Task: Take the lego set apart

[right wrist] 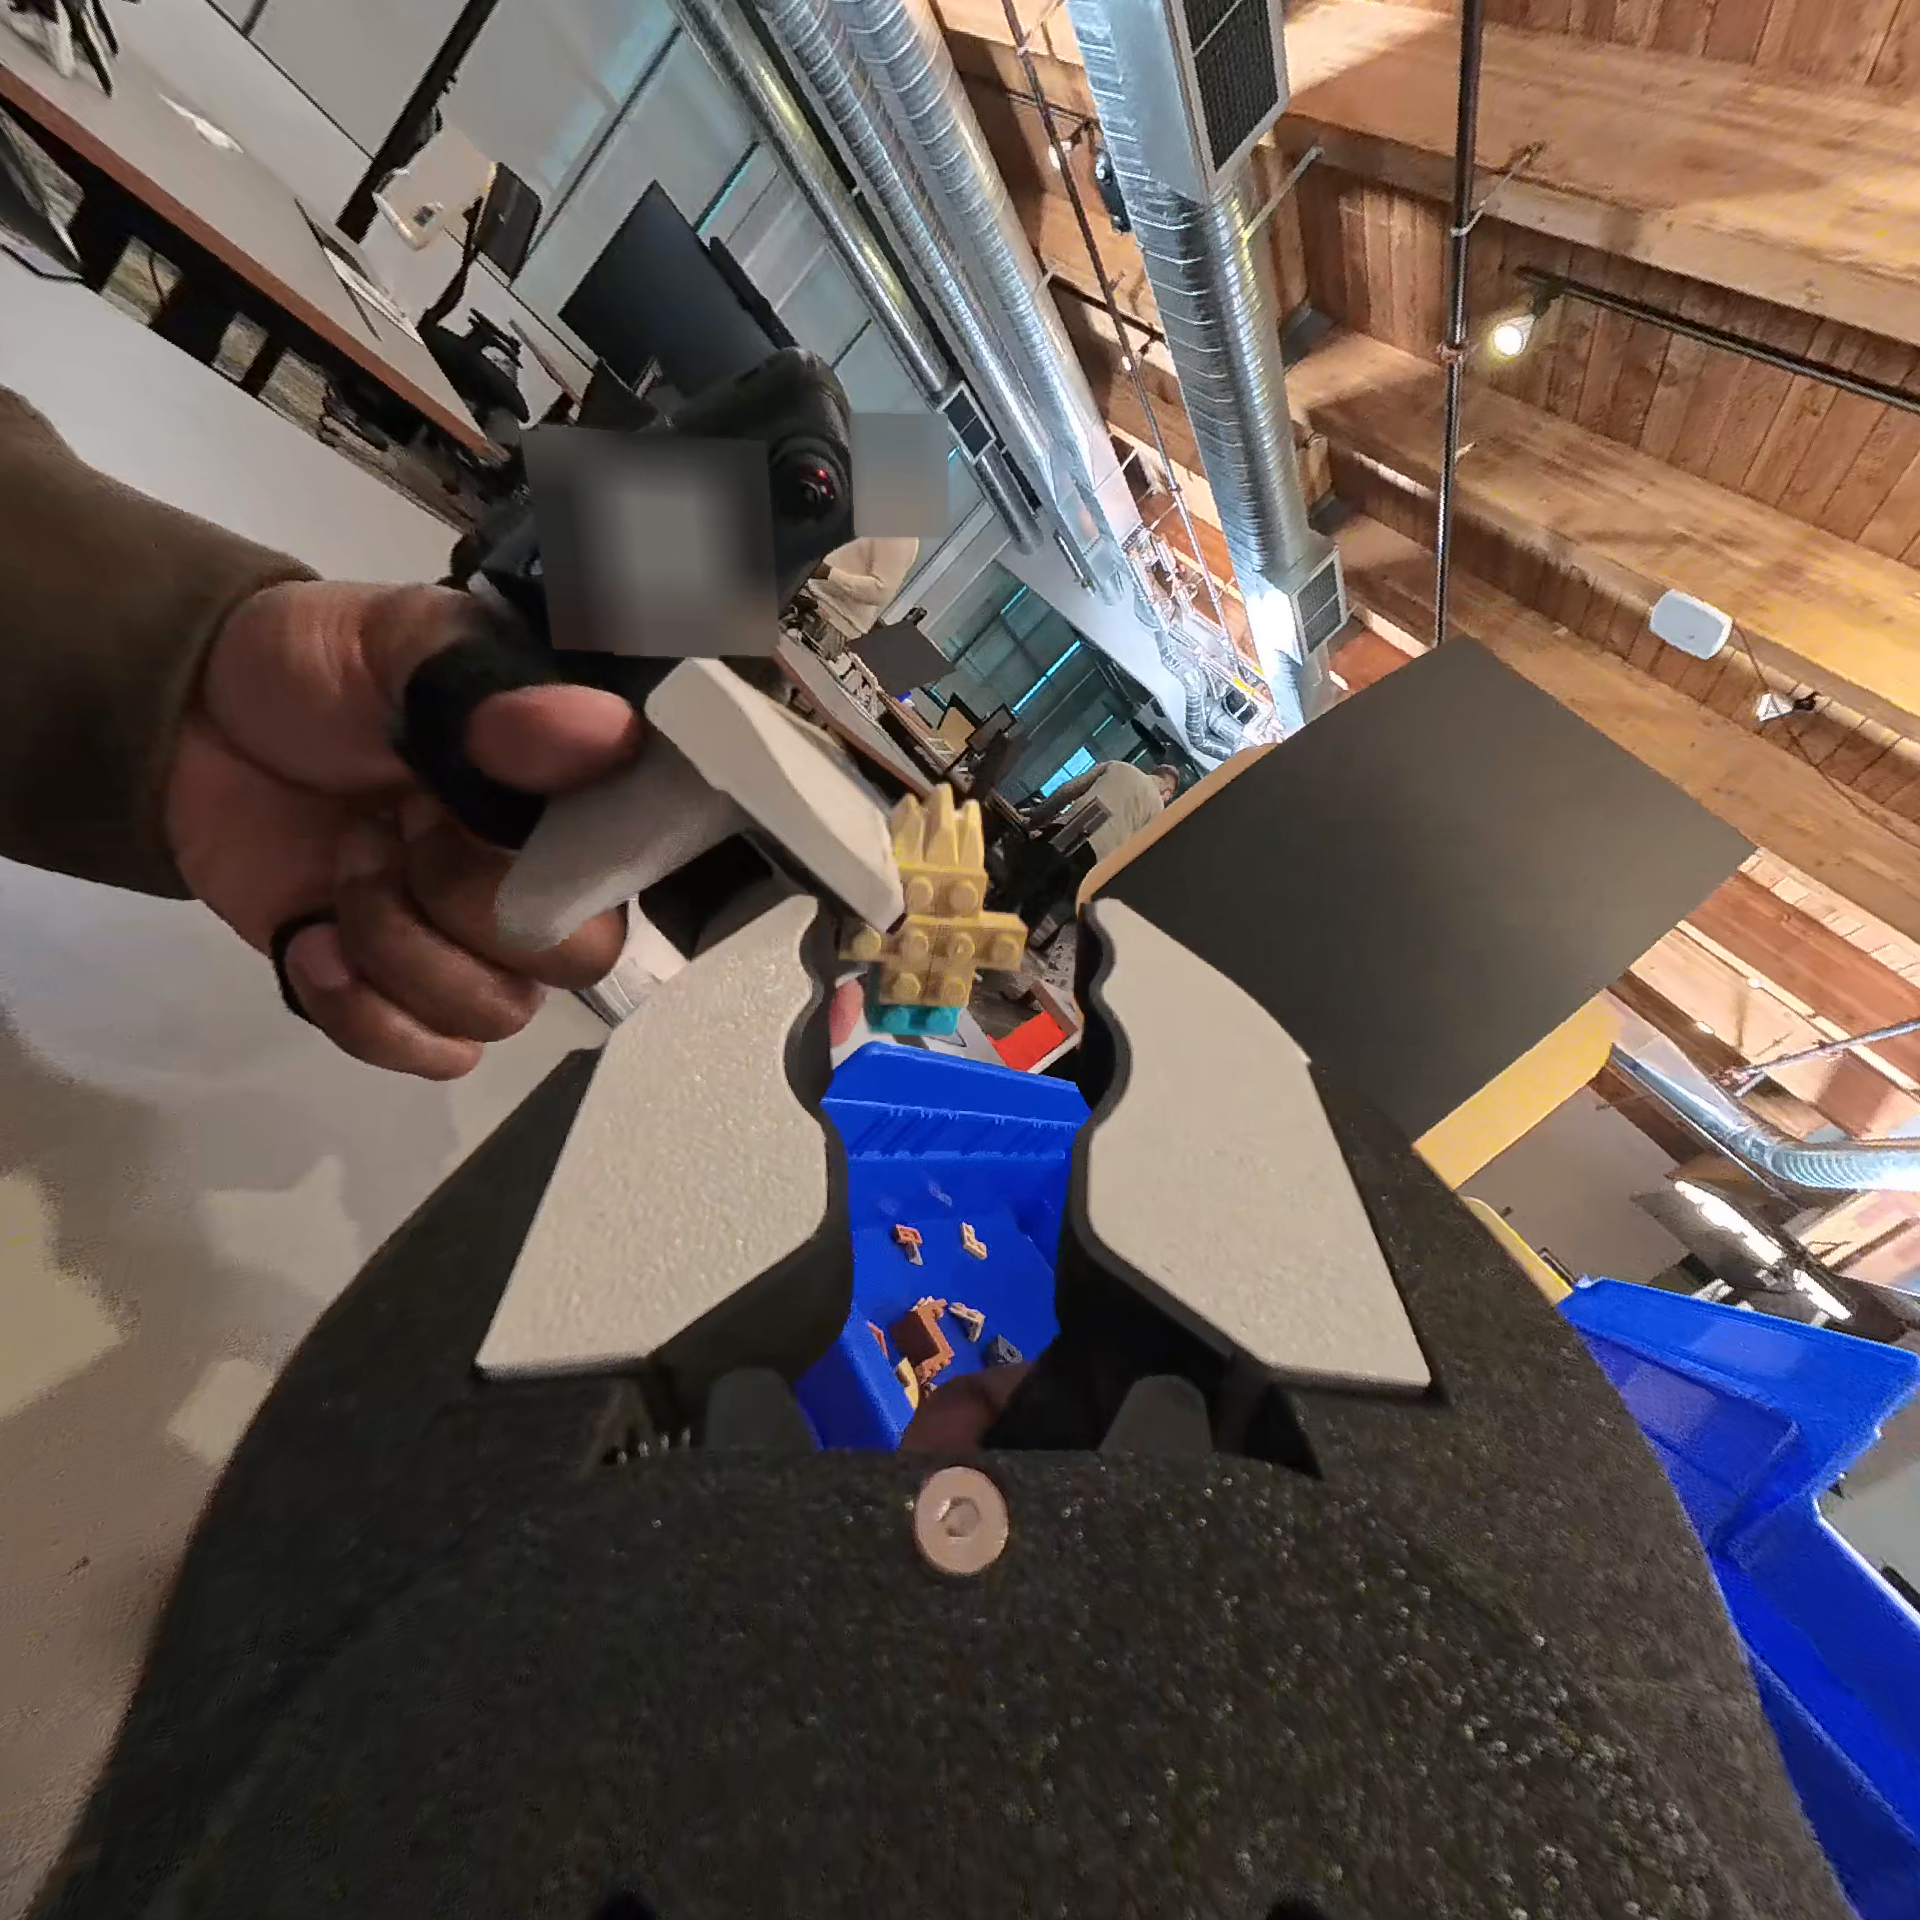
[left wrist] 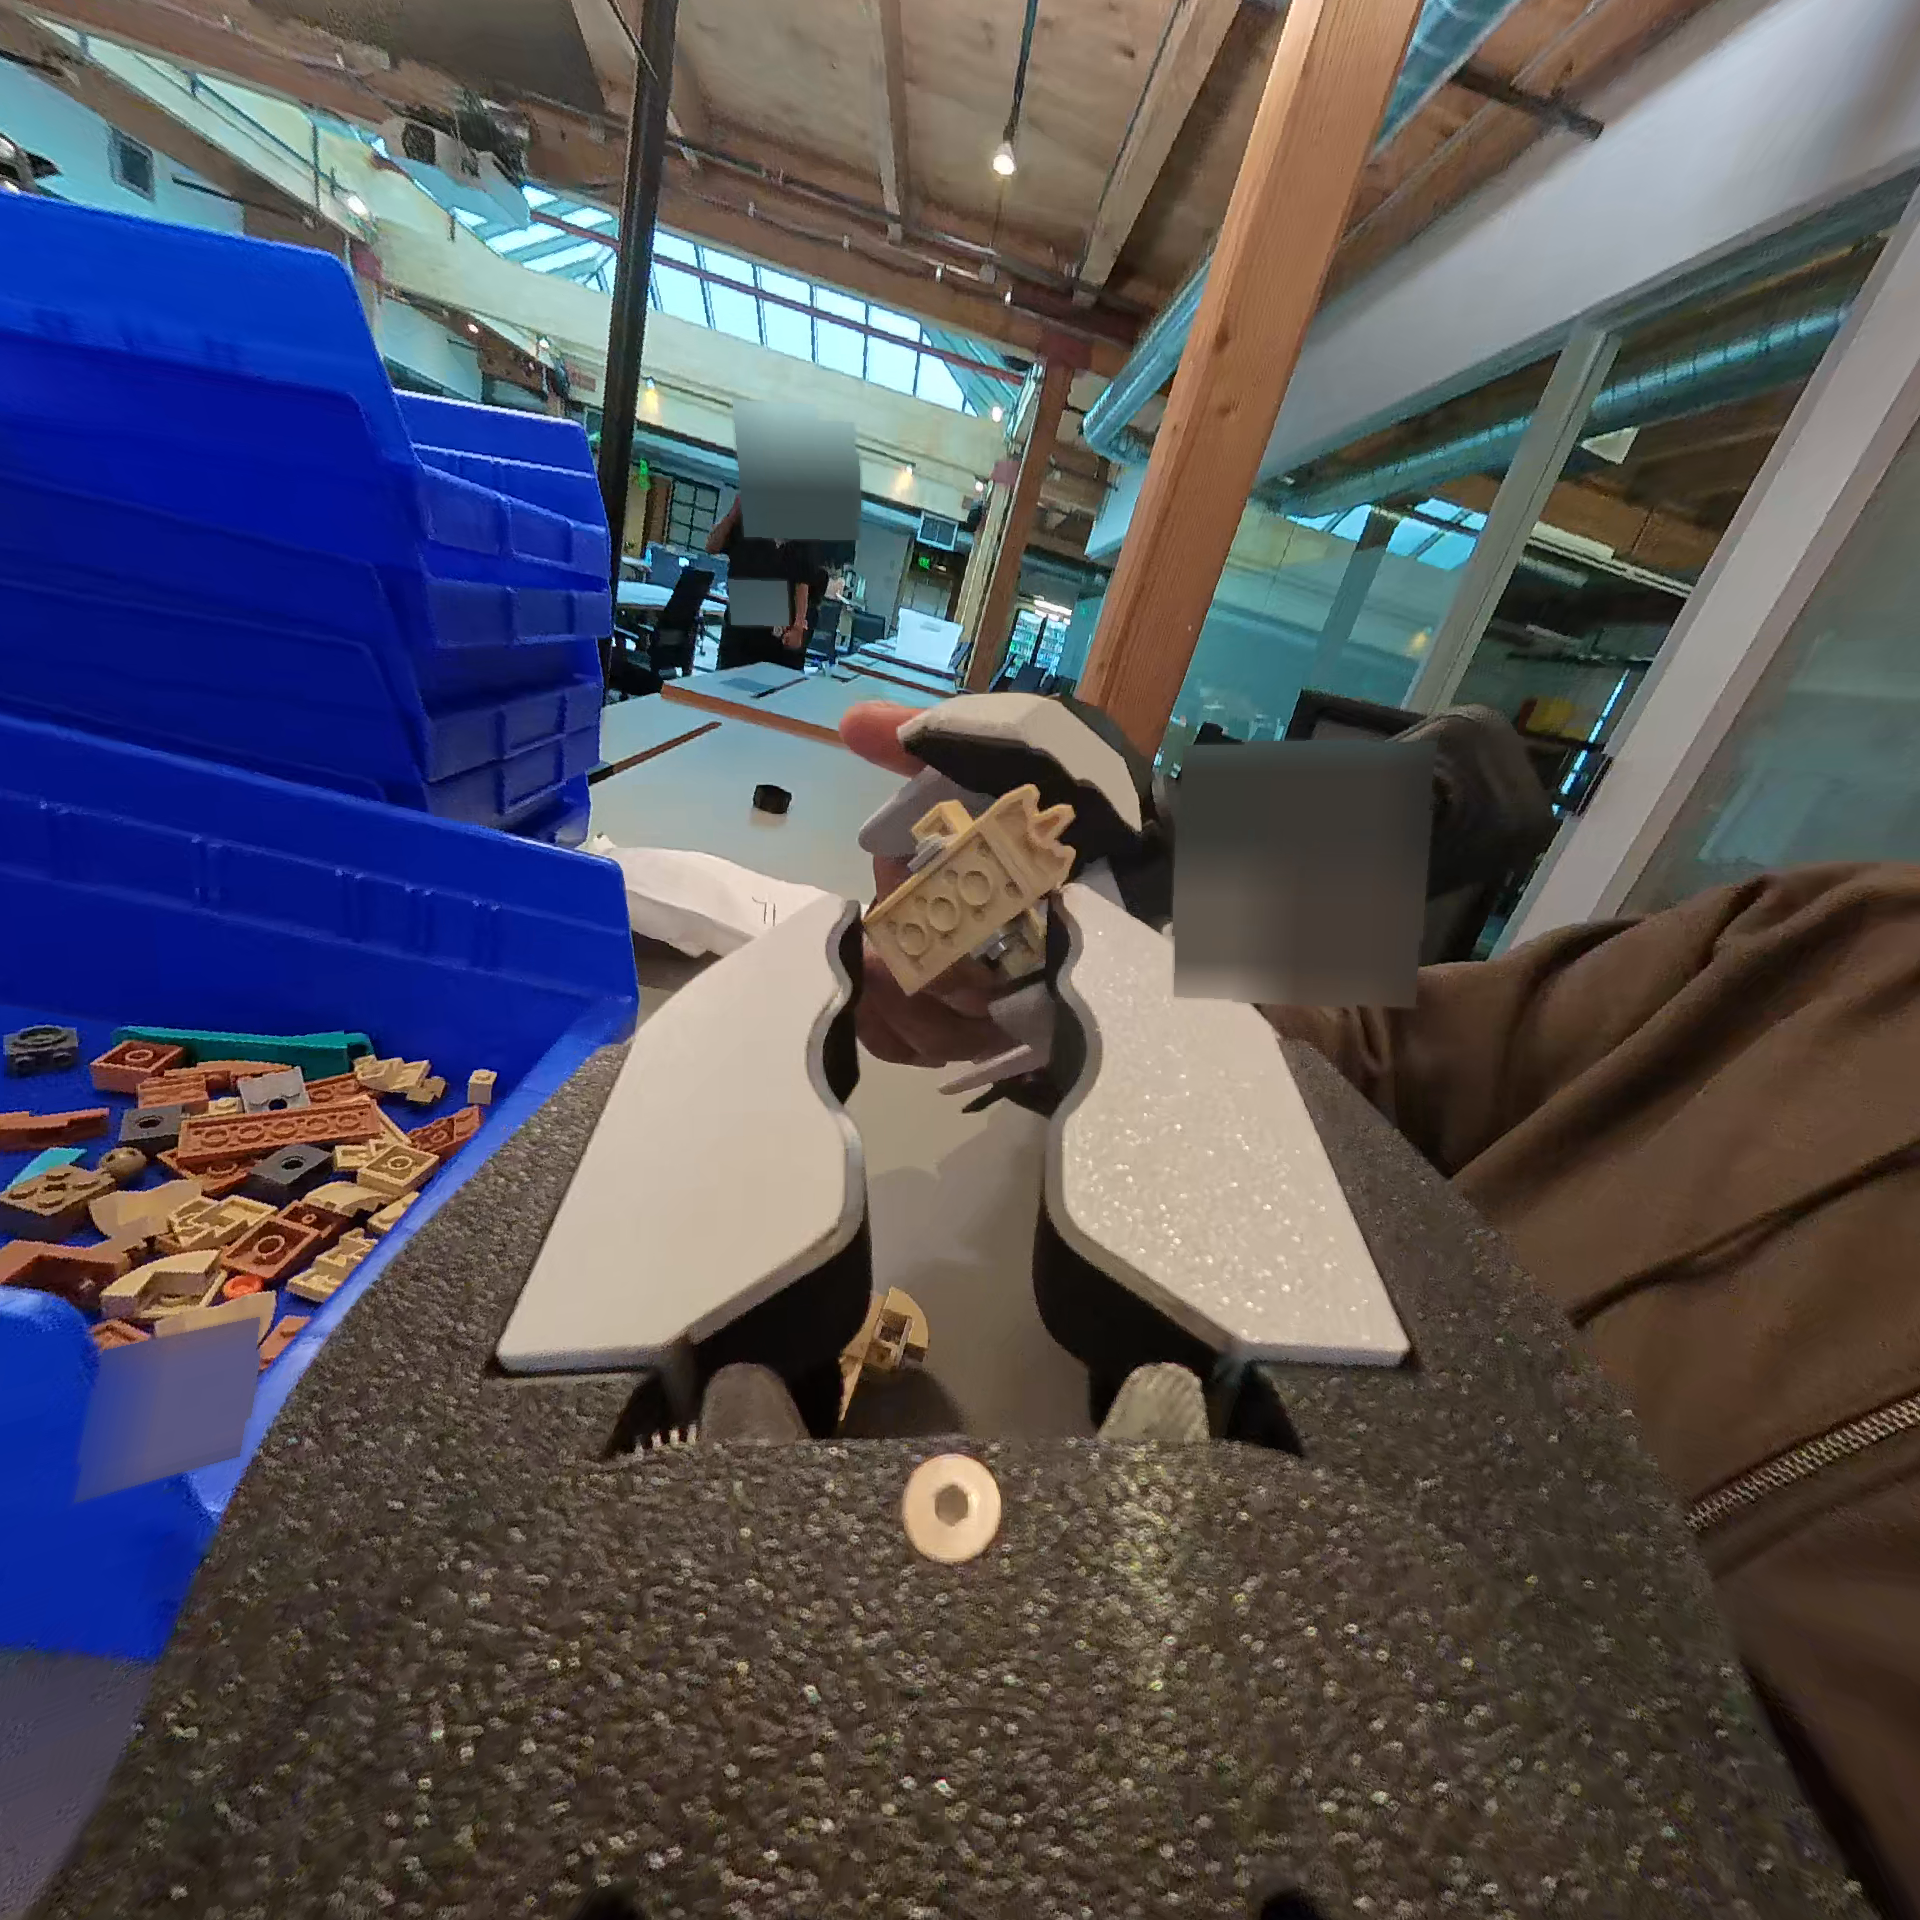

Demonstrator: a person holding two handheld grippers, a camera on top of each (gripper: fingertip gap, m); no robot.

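**Left wrist view.** The left gripper (left wrist: 956,920) is clamped on a tan brick assembly (left wrist: 961,904). Both fingertips (left wrist: 844,940) bear on its opposite sides. The assembly is held tilted, in the air above the grey table (left wrist: 707,769) and touching nothing else we can see. An open blue bin (left wrist: 582,997) stands just beside the gripper, its floor covered in loose bricks (left wrist: 260,1153), brown, tan and grey. More blue bins (left wrist: 260,520) are stacked behind it. A small black ring (left wrist: 771,798) lies farther back on the table.

**Right wrist view.** The right gripper (right wrist: 951,930) stands wide open. The assembly sits between its fingertips, with clear space on either side, so neither pad is on it. A teal brick (right wrist: 912,1020) forms the assembly's lower end. The left hand (right wrist: 343,810) works the other tool, and one grey finger (right wrist: 800,821) presses the assembly's side. Its partner is hidden here. Another blue bin (right wrist: 956,1101) lies below.

**Risks (our judgement).**
- The clamp sits on the edges of an irregular, tilted stack, so a twist could roll it out of the pads and drop it among the loose bricks.
- A harder squeeze could pop the stacked pieces apart.
- If the right jaws close off-centre, they could lever the assembly out of the left grip
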